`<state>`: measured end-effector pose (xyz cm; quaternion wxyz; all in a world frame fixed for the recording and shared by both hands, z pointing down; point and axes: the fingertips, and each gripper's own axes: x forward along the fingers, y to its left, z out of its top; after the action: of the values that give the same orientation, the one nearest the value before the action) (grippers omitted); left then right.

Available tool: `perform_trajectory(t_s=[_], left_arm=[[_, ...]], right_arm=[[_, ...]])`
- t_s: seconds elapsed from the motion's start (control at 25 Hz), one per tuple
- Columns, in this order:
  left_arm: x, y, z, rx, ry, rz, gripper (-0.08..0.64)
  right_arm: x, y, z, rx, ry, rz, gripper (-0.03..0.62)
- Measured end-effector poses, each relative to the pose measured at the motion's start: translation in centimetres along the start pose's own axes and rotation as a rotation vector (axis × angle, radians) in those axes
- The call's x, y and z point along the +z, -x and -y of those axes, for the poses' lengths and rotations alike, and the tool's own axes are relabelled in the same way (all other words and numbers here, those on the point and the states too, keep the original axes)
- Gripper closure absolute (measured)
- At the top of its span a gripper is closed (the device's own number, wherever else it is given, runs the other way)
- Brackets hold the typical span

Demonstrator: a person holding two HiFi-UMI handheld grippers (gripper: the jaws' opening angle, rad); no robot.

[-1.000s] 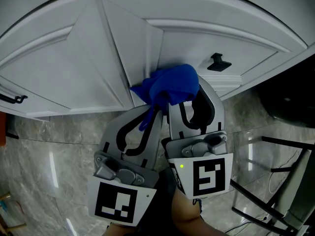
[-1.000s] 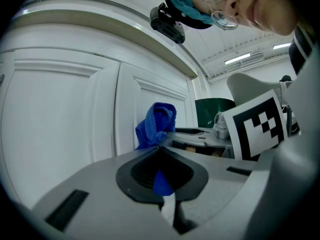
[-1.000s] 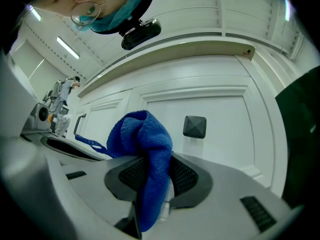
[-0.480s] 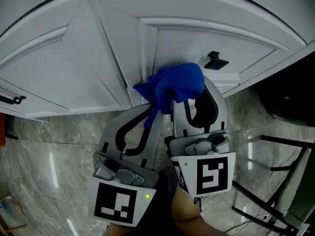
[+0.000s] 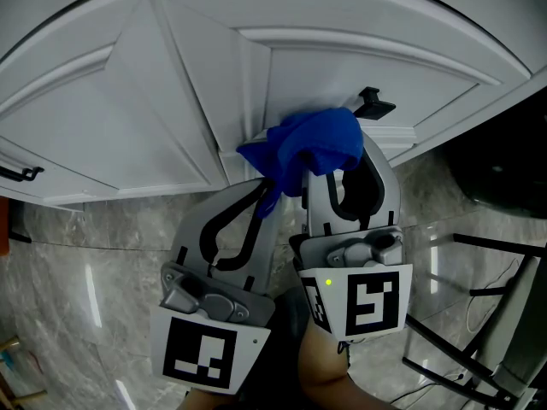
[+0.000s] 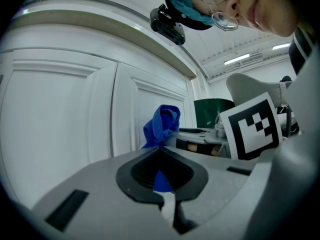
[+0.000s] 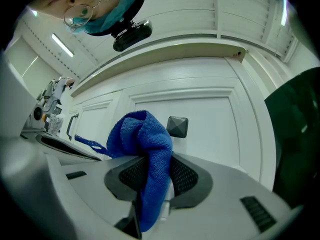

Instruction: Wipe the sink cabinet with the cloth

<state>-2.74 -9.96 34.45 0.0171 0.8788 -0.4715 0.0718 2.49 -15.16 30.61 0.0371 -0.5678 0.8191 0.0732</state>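
White sink cabinet, right claw gripping cloth

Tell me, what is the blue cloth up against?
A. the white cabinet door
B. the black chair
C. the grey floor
A: the cloth is held up at the white cabinet door, right beside its black knob and well above the floor.
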Motion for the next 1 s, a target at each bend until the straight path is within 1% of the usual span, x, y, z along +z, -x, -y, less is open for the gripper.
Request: perform_trajectory(t_s=[1.0], left_arm=[[0.1,-0.2,0.5,-0.010,0.008,0.006,0.557]], right_arm=[[-0.1,0.5,1.7,-0.055,0.015,-0.007,0.476]])
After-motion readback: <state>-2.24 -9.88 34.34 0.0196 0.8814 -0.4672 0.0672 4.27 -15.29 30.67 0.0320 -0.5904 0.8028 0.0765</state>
